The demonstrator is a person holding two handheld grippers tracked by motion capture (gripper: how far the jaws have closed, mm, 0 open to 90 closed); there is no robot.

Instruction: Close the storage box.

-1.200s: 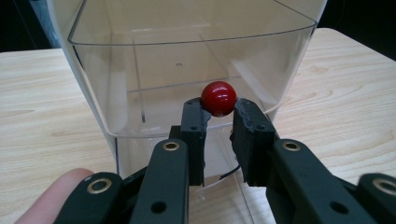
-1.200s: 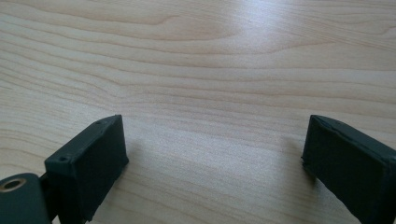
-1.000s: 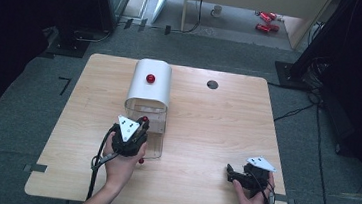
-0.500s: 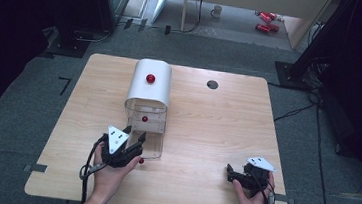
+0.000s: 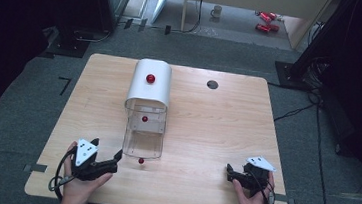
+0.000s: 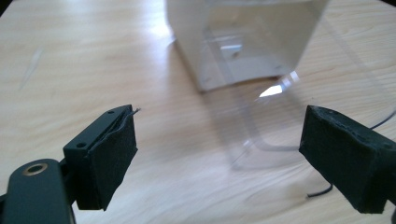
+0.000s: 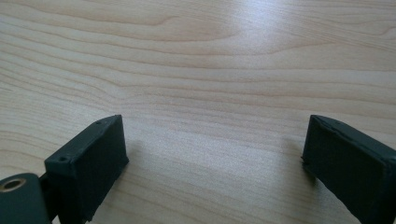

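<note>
At six o'clock the left hand-held gripper has just been opening, nothing between its wide jaws. At twelve from it, the clear plastic drawer stands pulled out of the white round-topped box; opening seems finished. The right hand-held gripper rests wide, empty.

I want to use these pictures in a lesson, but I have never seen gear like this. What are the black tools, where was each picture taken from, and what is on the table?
A person sits at a wooden table and holds a hand tool with two black jaws in each hand: the left gripper and the right gripper. One picture comes from a camera above the table. The other two come from small cameras riding on the grippers, looking out between the padded jaws. On the table stands a white box with a rounded top and a red knob. A clear drawer is pulled out of it toward the person. Both grippers are open and hold nothing; the left jaws have just been opening.
</note>
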